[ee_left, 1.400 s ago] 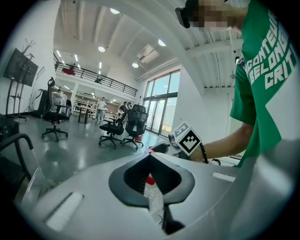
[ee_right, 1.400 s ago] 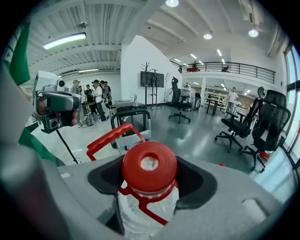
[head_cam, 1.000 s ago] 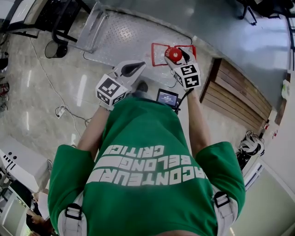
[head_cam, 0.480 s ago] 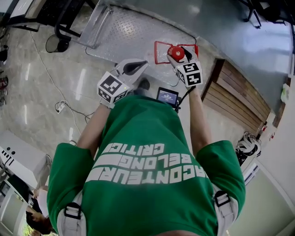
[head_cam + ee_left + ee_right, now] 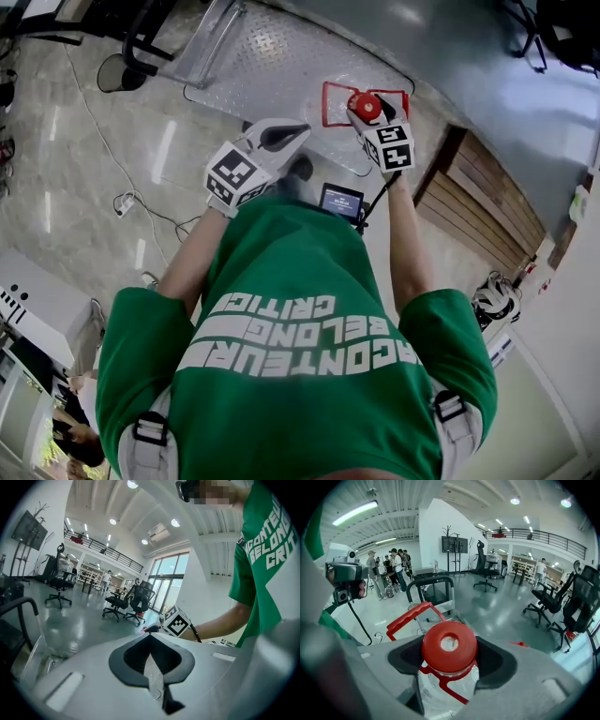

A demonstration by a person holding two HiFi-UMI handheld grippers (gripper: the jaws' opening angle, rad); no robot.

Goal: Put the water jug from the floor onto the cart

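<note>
My right gripper (image 5: 375,112) jaws set wide and clamped on the jug (image 5: 449,648) neck under its red cap, clearest in right gripper view, left gripper (image 5: 151,638) jaw tips together, empty, head view adds cart (image 5: 272,66) deck just beyond both jaws

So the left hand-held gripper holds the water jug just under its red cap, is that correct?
No, it is the right hand-held gripper that holds the water jug just under its red cap; the right gripper view shows this.
</note>
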